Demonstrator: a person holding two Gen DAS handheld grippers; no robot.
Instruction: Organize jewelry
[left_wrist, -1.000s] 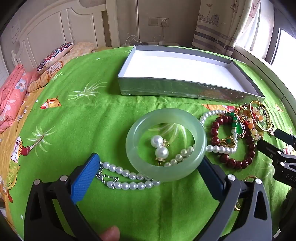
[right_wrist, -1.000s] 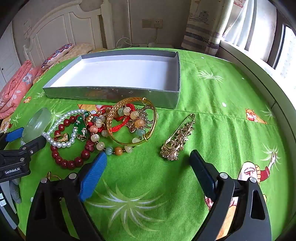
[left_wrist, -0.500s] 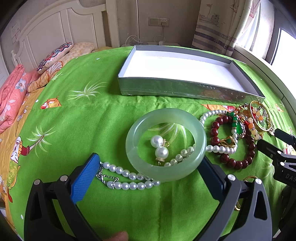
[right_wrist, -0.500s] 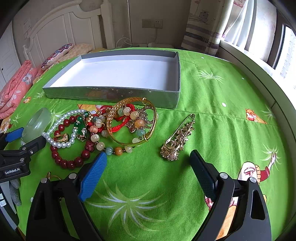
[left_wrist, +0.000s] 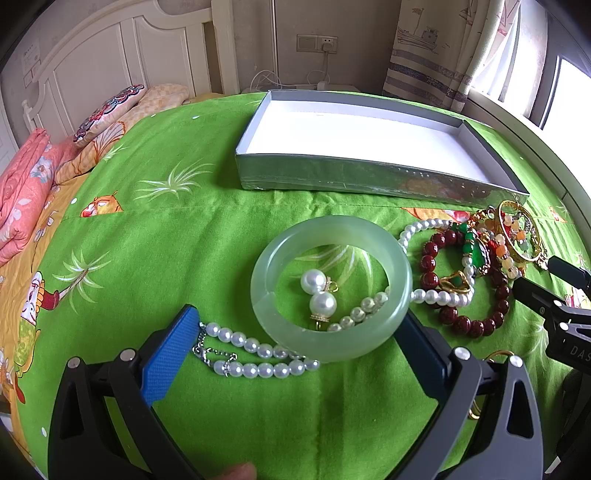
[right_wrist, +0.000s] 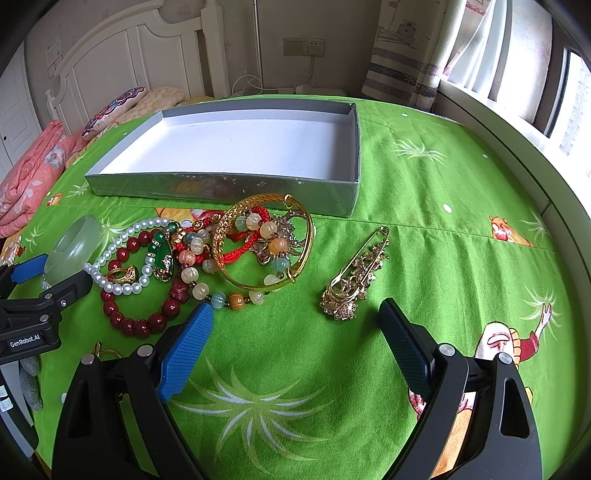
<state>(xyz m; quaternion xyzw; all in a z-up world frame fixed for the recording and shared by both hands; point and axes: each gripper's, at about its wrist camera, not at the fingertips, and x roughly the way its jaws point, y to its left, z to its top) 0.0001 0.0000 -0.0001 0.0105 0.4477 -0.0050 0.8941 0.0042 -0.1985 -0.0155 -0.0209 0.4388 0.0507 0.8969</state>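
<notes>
A pale green jade bangle (left_wrist: 328, 227) lies flat on the green bedspread, ringing two pearl earrings (left_wrist: 317, 291). My left gripper (left_wrist: 299, 321) is open, its blue fingers either side of the bangle's near rim. A pearl strand (left_wrist: 255, 354) runs under the bangle. To its right sit a dark red bead bracelet (left_wrist: 465, 321) and a gold bangle (left_wrist: 517, 236). My right gripper (right_wrist: 295, 312) is open and holds nothing, just short of a gold brooch pin (right_wrist: 354, 280) and the gold bangle (right_wrist: 266, 243) with its beaded strands. The silver box (right_wrist: 221, 188) behind is white inside.
Pillows and a pink quilt (left_wrist: 22, 192) lie at the far left by the white headboard. A window ledge (right_wrist: 491, 122) runs along the right. A fingertip (left_wrist: 236, 472) shows at the bottom of the left wrist view. Green spread (right_wrist: 443, 229) lies right of the brooch.
Both grippers and all the jewelry stay where they were. Only the fingertip at the bottom of the left wrist view has slid to the right.
</notes>
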